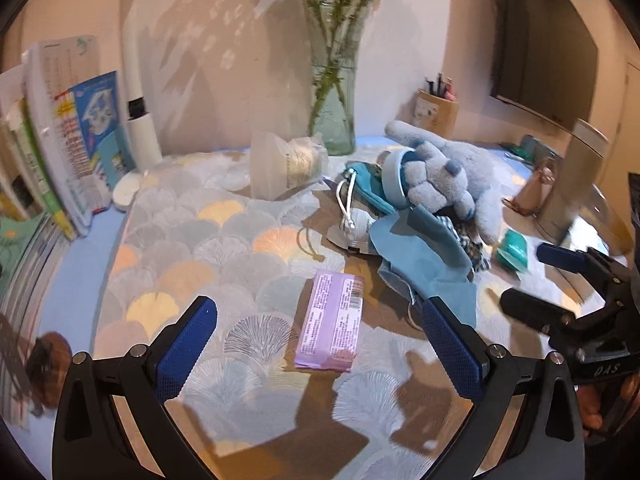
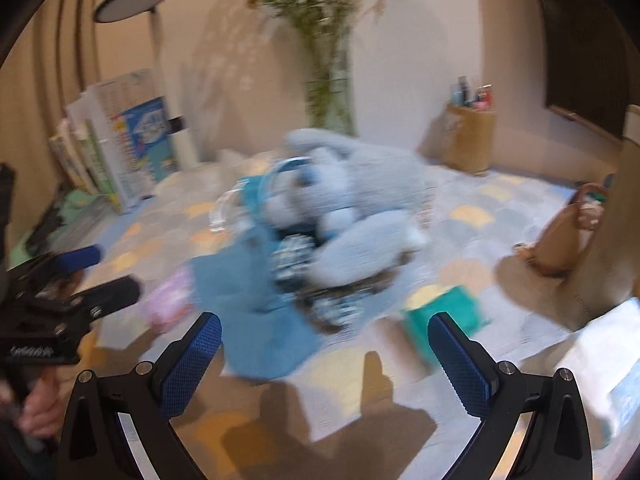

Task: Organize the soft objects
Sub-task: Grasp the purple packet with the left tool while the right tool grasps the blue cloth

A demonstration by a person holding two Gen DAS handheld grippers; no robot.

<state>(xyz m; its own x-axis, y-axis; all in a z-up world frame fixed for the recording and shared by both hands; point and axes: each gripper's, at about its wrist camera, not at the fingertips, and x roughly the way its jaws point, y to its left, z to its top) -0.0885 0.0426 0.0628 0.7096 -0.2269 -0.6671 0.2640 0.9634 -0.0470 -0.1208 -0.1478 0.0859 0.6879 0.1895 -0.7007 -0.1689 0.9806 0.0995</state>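
A light blue plush toy lies on a pile of blue cloth and a dark patterned fabric right of the table's middle. The right wrist view blurs the plush toy, blue cloth and patterned fabric. A purple tissue pack lies flat between and just beyond the open fingers of my left gripper. My right gripper is open and empty, hovering short of the pile; from the left wrist, the right gripper appears at the right edge. A green packet lies near its right finger.
A glass vase with flowers stands at the back wall. A clear plastic bag, a white lamp post, upright books, a pen holder, a brown bag and a metal stand ring the patterned tablecloth.
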